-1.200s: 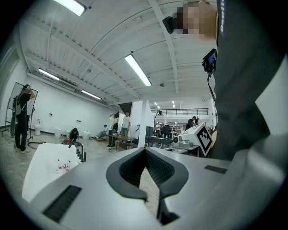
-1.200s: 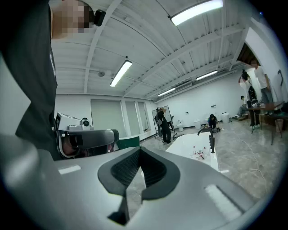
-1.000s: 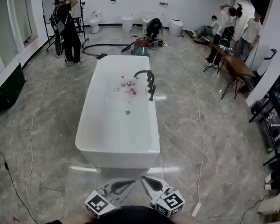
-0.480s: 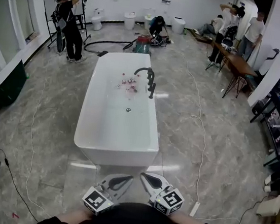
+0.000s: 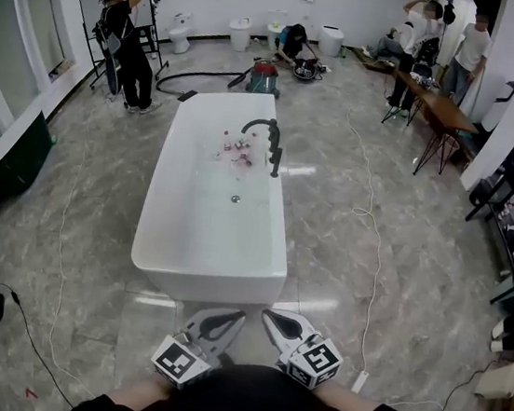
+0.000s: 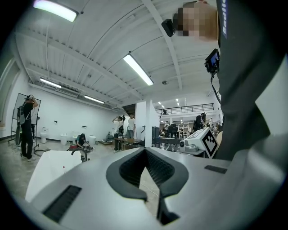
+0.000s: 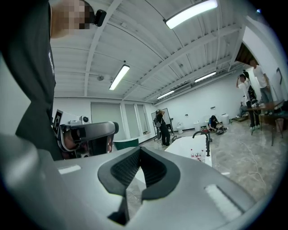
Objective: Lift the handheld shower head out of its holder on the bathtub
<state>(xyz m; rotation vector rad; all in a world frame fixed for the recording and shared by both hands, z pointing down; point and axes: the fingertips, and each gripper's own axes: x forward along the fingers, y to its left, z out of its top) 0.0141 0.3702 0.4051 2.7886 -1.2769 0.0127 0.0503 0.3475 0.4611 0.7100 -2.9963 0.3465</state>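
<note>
White freestanding bathtub (image 5: 205, 283) is seen mid-floor on grey marble tiles. The black handheld shower head (image 5: 278, 163) is seated upright in its holder on the tub's right-hand rim, just beside the black faucet (image 5: 260, 125). The left gripper (image 5: 238, 318) and right gripper (image 5: 268, 317) are held low before the tub's near end, well apart from the shower head, both clenched on nothing.

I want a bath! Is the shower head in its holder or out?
In: the shower head stands upright beside the faucet on the bathtub rim.
</note>
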